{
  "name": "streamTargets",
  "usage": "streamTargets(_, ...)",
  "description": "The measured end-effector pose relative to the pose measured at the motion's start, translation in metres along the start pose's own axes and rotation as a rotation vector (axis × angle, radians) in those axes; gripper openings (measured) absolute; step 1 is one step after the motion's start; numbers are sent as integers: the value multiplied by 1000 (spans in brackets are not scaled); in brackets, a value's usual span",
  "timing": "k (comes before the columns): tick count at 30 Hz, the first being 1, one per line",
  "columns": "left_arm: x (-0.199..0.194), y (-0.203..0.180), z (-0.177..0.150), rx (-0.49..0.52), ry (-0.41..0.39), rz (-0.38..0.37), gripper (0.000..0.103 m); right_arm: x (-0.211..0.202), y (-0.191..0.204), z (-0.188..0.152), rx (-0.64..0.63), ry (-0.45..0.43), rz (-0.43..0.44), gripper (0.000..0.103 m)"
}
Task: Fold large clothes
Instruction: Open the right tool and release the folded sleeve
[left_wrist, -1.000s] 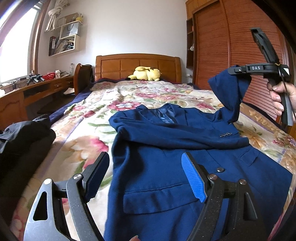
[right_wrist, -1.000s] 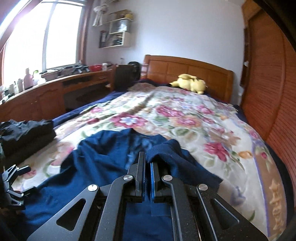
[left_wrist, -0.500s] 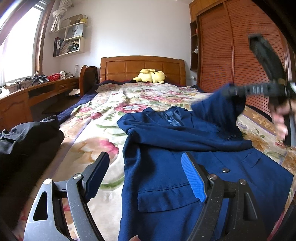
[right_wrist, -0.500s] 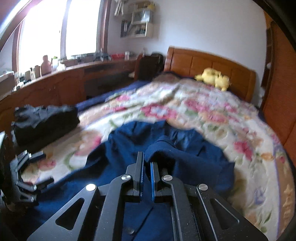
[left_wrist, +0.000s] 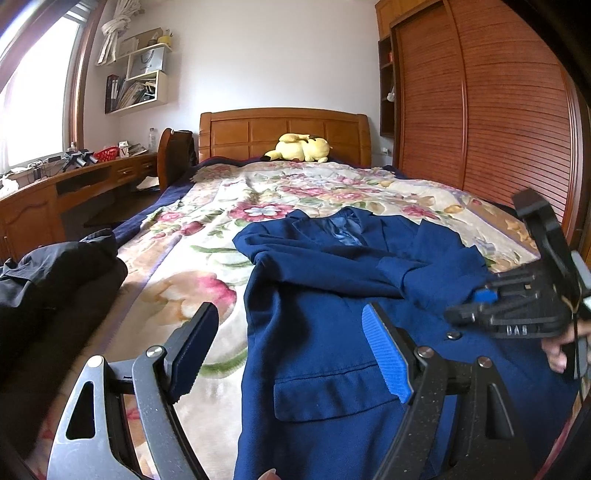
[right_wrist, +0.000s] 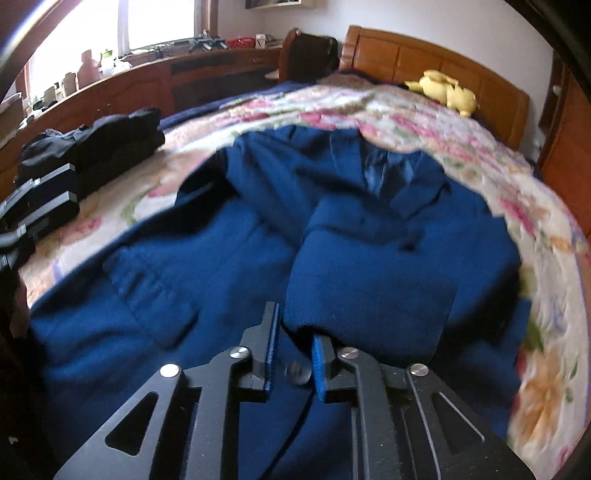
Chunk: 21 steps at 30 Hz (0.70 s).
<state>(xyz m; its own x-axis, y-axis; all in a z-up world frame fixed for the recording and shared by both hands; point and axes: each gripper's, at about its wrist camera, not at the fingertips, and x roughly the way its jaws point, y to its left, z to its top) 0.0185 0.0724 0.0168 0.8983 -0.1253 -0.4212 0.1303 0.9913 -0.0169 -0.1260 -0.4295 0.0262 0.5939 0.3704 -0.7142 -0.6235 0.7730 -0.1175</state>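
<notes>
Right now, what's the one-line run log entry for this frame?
stage: sleeve folded across blue jacket | right gripper: jaws just been opening, sleeve cuff released | left gripper: open, empty | bed

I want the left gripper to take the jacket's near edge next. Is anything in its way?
Nothing visible. The left gripper is open just above the blue jacket, with only bare fabric and the floral bedspread below it. The black clothes pile lies off to the side.

Matt woolly cloth jacket (left_wrist: 332, 325) on glossy wooden bed (left_wrist: 284, 129).
</notes>
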Motion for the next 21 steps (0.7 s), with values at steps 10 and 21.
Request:
streamTargets(10,1,0,-1,2,1,-1,81,-30,-5,-24,40,-32,-1,40)
streamTargets(21,2,-1,-3,8,1,-2,81,-36,-45,-18,170,-88,-80,50)
